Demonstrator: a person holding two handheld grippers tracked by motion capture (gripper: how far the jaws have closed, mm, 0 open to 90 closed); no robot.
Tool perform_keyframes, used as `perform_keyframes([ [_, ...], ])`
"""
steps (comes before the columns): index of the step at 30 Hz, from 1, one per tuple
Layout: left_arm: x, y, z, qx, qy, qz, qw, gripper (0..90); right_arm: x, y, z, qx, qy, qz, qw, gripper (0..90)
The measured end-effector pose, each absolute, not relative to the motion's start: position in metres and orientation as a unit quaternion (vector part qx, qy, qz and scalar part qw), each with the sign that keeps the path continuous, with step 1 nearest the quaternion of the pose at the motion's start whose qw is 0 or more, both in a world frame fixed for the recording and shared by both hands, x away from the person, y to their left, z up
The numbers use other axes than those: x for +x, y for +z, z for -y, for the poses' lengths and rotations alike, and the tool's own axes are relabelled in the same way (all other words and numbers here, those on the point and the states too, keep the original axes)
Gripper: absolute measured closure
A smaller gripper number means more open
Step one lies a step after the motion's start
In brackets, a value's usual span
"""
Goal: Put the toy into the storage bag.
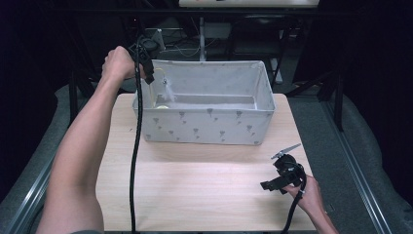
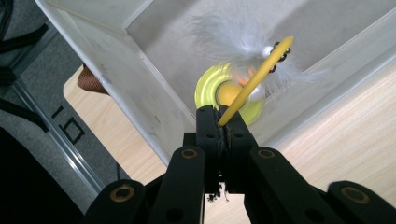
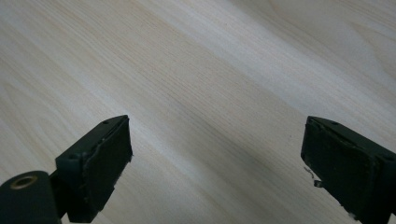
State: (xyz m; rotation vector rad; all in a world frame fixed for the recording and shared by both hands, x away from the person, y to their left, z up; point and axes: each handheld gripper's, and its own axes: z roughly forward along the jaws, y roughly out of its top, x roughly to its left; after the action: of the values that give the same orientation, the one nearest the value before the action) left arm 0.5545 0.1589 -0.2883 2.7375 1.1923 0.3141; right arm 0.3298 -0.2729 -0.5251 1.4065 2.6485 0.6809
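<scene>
Left hand-held gripper [image 2: 223,122] was over the near-left corner of the fabric bin [image 1: 209,129], jaws pressed together on a thin yellow stick [image 2: 254,81]. The stick ran up and away from the jaws in the left gripper view, with small dark and silver beads [image 2: 279,50] at its far end and a tuft of white feathers [image 2: 238,39] around them. It looked like a feather wand toy. Below it, on the bin floor close to the corner, sat a yellow disc [image 2: 210,86] with an orange centre; I could not tell whether the disc was joined to the stick. From the high view the same gripper [image 1: 146,61] was held above the bin's left rim, the stick and feathers [image 1: 168,90] hanging inside the bin and the yellow disc [image 1: 162,106] at the bottom left.

The bin was pale grey with a small dark print, standing on the far half of the light wood bench [image 1: 204,190], its long side facing the person.

Right hand-held gripper [image 1: 284,171] was at the near right of the bench, well apart from the bin, held low above the wood. Jaws spread wide, nothing between them in the right gripper view [image 3: 215,158], just bare wood grain [image 3: 196,70]. Cables trailed from both grippers toward the near edge.
</scene>
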Motion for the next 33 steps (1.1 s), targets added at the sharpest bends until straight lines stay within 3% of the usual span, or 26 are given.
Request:
perform_keyframes([
  [9, 0.551, -0.303, -0.172, 0.91, 0.079, -0.401, 0.069, 88.2, 0.33, -0.525, 0.273, 0.457, 0.221, -0.861, 0.033, 8.4],
  [33, 0.542, -0.339, -0.198, 0.905, 0.073, -0.417, 0.047, 88.2, 0.33, -0.525, 0.273, 0.456, 0.216, -0.863, 0.034, 8.5],
])
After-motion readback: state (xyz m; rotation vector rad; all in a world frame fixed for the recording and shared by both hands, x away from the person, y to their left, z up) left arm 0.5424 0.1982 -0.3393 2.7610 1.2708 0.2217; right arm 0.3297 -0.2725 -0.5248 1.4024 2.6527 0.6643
